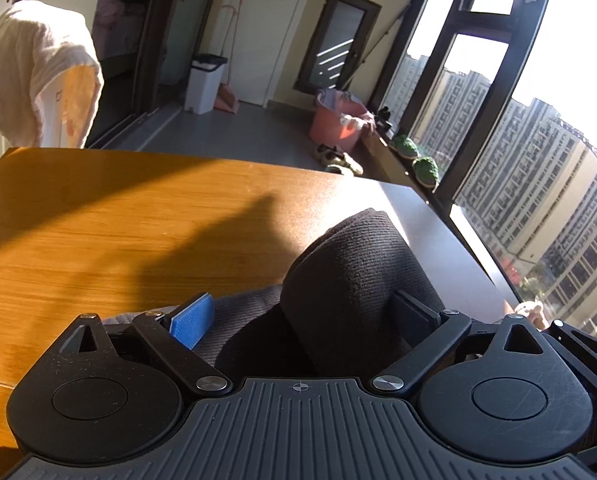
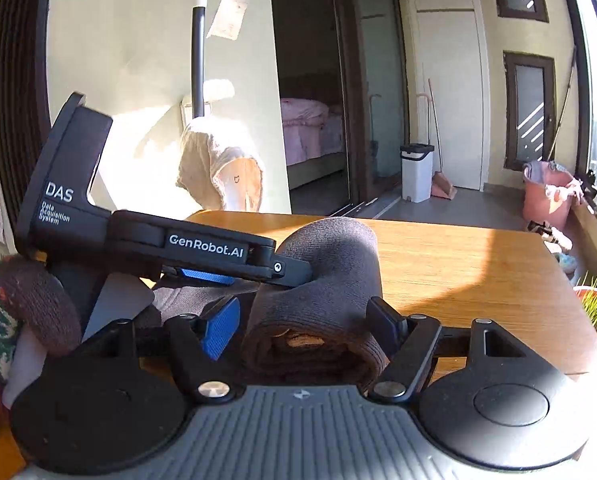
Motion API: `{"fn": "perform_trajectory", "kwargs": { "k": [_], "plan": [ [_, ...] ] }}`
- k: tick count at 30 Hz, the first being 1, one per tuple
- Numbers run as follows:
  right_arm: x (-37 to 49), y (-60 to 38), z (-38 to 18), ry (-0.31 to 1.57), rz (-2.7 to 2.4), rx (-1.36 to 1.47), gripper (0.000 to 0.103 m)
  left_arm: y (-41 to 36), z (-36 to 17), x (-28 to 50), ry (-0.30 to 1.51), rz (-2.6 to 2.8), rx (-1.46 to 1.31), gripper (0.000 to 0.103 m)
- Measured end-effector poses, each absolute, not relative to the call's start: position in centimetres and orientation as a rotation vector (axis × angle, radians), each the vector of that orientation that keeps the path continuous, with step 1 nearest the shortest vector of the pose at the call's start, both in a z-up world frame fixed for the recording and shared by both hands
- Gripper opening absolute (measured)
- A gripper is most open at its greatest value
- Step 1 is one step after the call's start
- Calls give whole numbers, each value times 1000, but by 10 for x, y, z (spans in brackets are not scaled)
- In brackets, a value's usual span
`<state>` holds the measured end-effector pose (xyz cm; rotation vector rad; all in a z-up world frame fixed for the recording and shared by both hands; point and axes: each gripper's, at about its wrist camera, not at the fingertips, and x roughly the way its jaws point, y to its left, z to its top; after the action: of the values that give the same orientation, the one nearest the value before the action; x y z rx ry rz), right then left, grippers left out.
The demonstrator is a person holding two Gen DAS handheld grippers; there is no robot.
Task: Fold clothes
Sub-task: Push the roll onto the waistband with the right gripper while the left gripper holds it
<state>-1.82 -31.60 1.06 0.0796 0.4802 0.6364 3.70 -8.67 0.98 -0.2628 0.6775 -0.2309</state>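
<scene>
Hand-held grippers (image 1: 302,314) (image 2: 302,322) open, pink bucket (image 2: 544,200) holding cloths

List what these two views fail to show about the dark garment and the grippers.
- Left wrist view: the dark garment rises between the left gripper fingers; its near part is hidden behind the gripper body, so its fold state is unclear.
- Right wrist view: the right gripper straddles the rolled garment; whether the pads press it cannot be told.
- The wooden table near edge is cut off by the gripper body.
</scene>
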Motion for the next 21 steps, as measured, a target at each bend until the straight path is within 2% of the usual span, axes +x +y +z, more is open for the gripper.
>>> {"fn": "perform_trajectory", "kwargs": {
  "k": [2,5,9,10,17,21],
  "plan": [
    [-4,-332,7,525,635,217,80,-80,9,37,679,-231,-276,99],
    [7,-327,-7,565,625,250,80,-72,6,39,691,-236,-326,99],
    [1,-313,-7,549,600,142,59,-74,8,38,689,-226,-325,99],
    [-4,-307,-3,531,591,83,58,-72,11,37,687,-216,-330,99],
    [-46,-246,4,366,554,-344,61,-57,48,25,612,-202,-329,97],
    [-49,-248,4,368,601,-309,73,-68,40,26,645,-176,-226,98]
  ]
}}
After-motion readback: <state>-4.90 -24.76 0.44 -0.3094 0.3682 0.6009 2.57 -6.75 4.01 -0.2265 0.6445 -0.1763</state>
